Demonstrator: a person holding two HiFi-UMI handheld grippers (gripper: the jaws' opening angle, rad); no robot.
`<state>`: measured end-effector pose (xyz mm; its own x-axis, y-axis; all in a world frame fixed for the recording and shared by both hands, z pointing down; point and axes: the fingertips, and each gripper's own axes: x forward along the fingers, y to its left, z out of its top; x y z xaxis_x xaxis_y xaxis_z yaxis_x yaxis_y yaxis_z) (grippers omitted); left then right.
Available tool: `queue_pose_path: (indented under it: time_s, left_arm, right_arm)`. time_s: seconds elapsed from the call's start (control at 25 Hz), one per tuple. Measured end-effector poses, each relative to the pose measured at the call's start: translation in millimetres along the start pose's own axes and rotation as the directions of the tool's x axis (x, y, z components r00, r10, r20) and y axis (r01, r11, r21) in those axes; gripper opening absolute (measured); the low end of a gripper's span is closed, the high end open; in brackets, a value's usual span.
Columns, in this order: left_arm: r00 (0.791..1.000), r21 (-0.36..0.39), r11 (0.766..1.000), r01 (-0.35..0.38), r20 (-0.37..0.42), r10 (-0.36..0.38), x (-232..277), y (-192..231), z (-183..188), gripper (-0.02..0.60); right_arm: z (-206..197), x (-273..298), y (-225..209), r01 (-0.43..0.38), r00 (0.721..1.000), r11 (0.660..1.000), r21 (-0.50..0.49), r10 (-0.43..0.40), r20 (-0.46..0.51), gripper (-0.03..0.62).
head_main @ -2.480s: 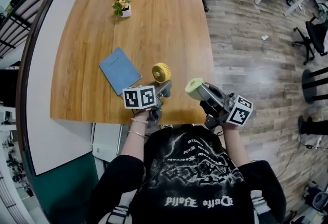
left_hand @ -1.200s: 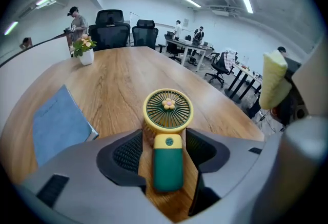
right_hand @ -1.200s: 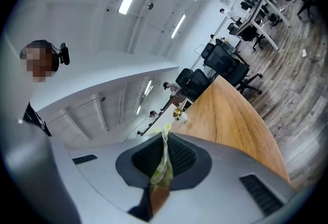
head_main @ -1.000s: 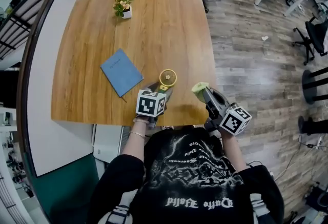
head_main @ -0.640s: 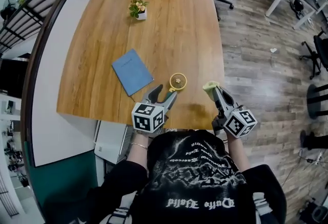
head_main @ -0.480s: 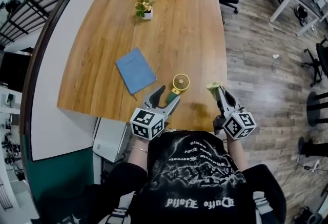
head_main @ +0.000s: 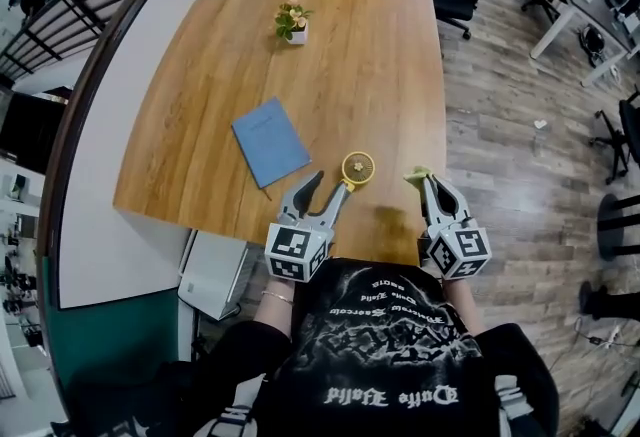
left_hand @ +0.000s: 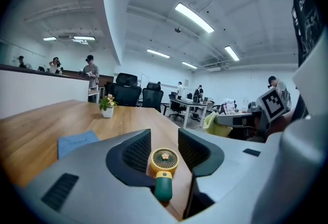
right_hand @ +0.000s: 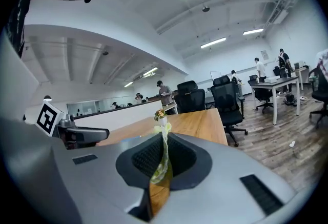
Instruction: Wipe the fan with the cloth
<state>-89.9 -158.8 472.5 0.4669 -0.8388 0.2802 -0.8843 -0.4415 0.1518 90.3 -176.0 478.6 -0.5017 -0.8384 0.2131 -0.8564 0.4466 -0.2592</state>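
R gripper (head_main: 426, 181) pinches cloth (right_hand: 162, 162); L gripper (head_main: 331, 186) jaws just closing round fan (head_main: 358, 168), prob not clamped yet; wiping not begun

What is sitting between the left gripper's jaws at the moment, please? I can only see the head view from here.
Observer: The left gripper view shows the fan in the gap of the left gripper. Its jaws have just been closing, but the pads do not touch the fan.
Operator: Thank you. How is the fan standing?
Observer: Upright, with the green handle below the round yellow head and the grille facing that gripper.
Operator: And is the cloth held firmly?
Observer: It looks so. The right gripper is shut on a thin fold of the yellow-green cloth, as its own view shows.
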Motion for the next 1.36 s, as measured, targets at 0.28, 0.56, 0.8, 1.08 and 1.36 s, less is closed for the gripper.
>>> queue_pose_path:
  time_s: [0.28,0.56,0.8,1.08,1.36]
  left_arm:
    - [0.999,-0.023,0.999,-0.037,0.009,0.037,0.4,2.0,0.6,0.028]
    - [0.999,-0.027,0.999,-0.039,0.012,0.040,4.0,-0.5,3.7,0.021]
    - [0.999,0.021,0.999,-0.037,0.013,0.037,7.3,-6.6,11.6,0.021]
    - [0.999,0.004,0.999,-0.038,-0.027,0.038,3.9,-8.6,-3.3,0.021]
    - [0.998,-0.006,0.999,-0.048,-0.048,0.048,0.1,-8.4,-8.7,0.021]
  right_arm:
    - [1.3,0.6,7.2,0.002,1.000,0.994,-0.108,-0.005,-0.030,0.025]
    - [-0.4,-2.6,8.6,0.031,0.998,0.983,-0.181,-0.040,-0.045,0.023]
    - [-2.5,-5.4,13.6,0.027,0.997,0.975,-0.219,-0.043,-0.065,0.021]
    - [-7.9,-8.8,17.3,0.018,0.996,0.975,-0.220,-0.036,-0.078,0.021]
    - [-15.6,-9.8,22.1,0.000,0.993,0.973,-0.230,-0.027,-0.114,0.021]
